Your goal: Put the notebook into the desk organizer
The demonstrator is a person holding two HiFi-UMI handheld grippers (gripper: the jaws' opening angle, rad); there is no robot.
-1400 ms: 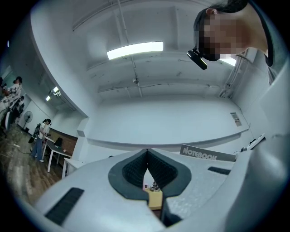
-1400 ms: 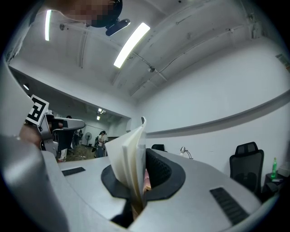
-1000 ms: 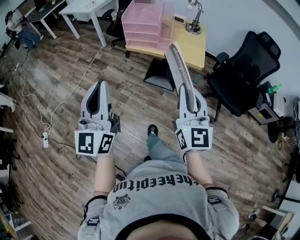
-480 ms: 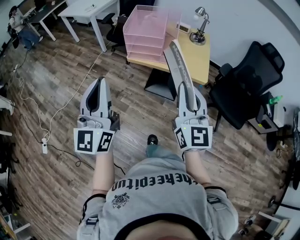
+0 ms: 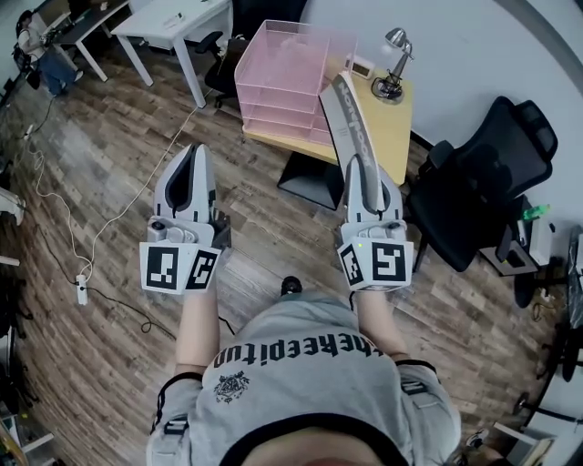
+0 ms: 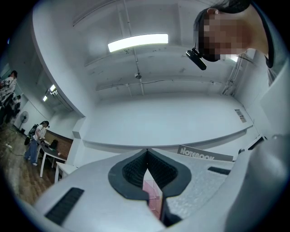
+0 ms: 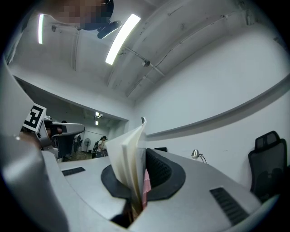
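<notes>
The pink desk organizer (image 5: 282, 73) stands on a light wooden desk (image 5: 392, 123) ahead of me. My right gripper (image 5: 362, 166) is shut on the lower edge of the grey notebook (image 5: 346, 114). The notebook stands on edge and reaches up toward the organizer's right side. In the right gripper view its cream pages (image 7: 129, 156) are pinched between the dark pads. My left gripper (image 5: 196, 153) hovers over the floor left of the desk, shut and empty. In the left gripper view, the notebook's (image 6: 204, 155) printed cover shows to the right.
A desk lamp (image 5: 393, 64) stands on the desk behind the notebook. A black office chair (image 5: 483, 173) stands to the right. White tables (image 5: 173, 18) are at the back left. A cable with a power strip (image 5: 82, 291) trails over the wooden floor.
The desk and organizer have come closer and sit lower in the head view. Both grippers keep their pose, and the notebook stays gripped.
</notes>
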